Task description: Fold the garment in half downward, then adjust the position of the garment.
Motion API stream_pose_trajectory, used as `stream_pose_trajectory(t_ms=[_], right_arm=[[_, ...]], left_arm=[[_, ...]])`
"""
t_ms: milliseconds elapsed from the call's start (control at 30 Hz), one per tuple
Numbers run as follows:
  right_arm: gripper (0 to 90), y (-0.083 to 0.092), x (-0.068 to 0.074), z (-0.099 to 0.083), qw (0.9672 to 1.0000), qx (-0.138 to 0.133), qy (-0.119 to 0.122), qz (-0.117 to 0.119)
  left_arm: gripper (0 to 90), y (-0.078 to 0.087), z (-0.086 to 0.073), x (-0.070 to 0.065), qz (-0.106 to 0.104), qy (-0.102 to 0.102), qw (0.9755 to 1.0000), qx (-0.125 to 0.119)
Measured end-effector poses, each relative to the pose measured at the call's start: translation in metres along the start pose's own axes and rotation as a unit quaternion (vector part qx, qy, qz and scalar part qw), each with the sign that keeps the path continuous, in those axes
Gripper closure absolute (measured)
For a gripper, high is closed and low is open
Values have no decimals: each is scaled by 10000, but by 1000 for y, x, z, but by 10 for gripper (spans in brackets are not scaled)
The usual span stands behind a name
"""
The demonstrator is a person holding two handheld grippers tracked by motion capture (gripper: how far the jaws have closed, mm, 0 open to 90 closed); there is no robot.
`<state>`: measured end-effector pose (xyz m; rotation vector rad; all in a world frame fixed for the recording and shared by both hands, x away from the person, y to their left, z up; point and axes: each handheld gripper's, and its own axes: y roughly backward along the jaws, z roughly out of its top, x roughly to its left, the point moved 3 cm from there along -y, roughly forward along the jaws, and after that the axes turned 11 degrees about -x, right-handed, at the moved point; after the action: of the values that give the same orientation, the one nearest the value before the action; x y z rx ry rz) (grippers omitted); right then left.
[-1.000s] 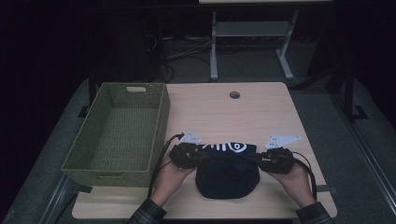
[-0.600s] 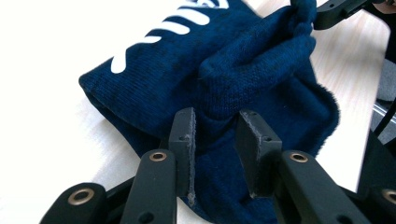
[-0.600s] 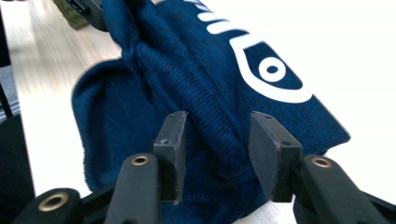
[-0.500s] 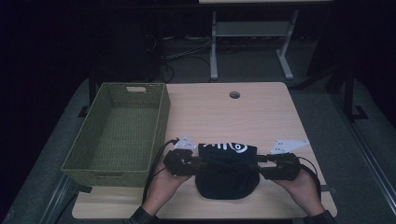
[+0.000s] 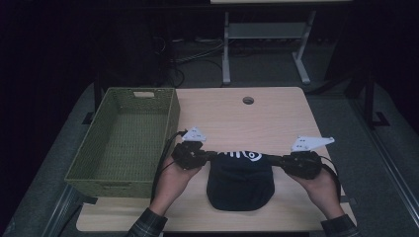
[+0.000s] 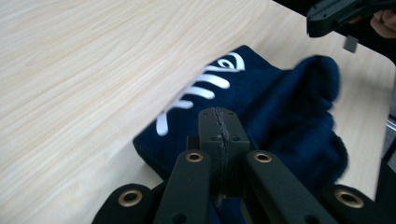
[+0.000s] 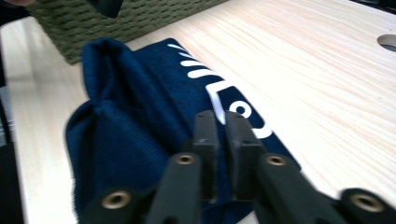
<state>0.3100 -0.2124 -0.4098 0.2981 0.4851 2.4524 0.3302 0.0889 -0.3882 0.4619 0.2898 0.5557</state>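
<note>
Navy beanie lies stretched between left tongs and right tongs, both pinching its edge.

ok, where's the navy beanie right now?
High view: the navy beanie lies at the table's near edge, right of the green basket, between the left tongs and right tongs.

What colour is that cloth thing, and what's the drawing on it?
The cloth is dark navy with a white fish-skeleton design, clearest in the left gripper view.
</note>
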Motion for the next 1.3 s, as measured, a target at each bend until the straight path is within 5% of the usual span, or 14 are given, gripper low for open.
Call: stream_pose_trajectory(t_ms=[533, 1300], right_arm=[[897, -20, 3, -18, 9992, 351, -94, 182], [898, -20, 40, -45, 9967, 610, -114, 517]], left_arm=[[899, -55, -4, 34, 248, 293, 9987, 335], [898, -81, -31, 24, 70, 208, 9960, 868]])
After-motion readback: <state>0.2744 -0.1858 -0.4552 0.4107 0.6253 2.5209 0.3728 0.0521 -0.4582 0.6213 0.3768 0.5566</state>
